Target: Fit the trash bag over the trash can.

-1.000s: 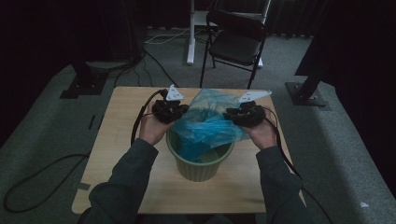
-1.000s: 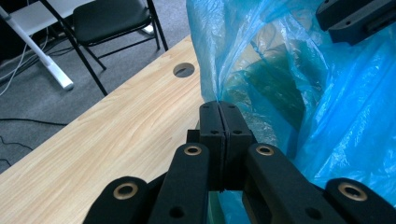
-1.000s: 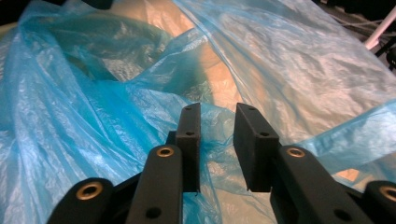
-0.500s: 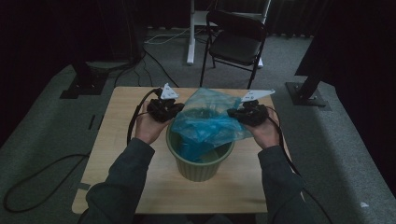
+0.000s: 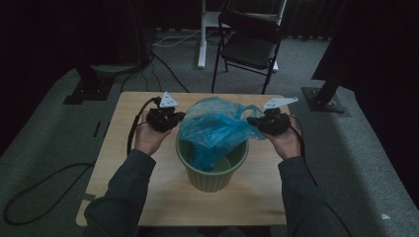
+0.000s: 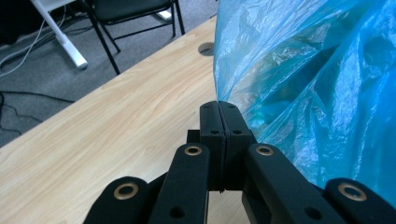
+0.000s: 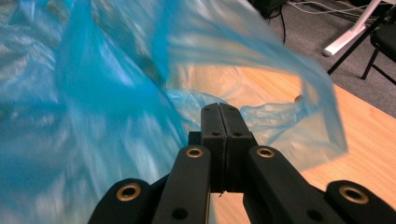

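A person at a wooden tabletop [image 5: 133, 197] stretches a blue plastic bag [image 5: 217, 128] over a green bin [image 5: 210, 175] standing near the table's centre, w/ the bag's lower part hanging inside the bin. The left hand-held gripper [image 5: 178, 117] pinches the bag's edge on one side, jaws pressed together on the film, as the left gripper view shows. The right hand-held gripper [image 5: 253, 121] has just closed; its jaws meet at the opposite edge, pinching a fold of bag. A black folding chair [image 5: 249, 47] stands on grey carpet beyond the table.
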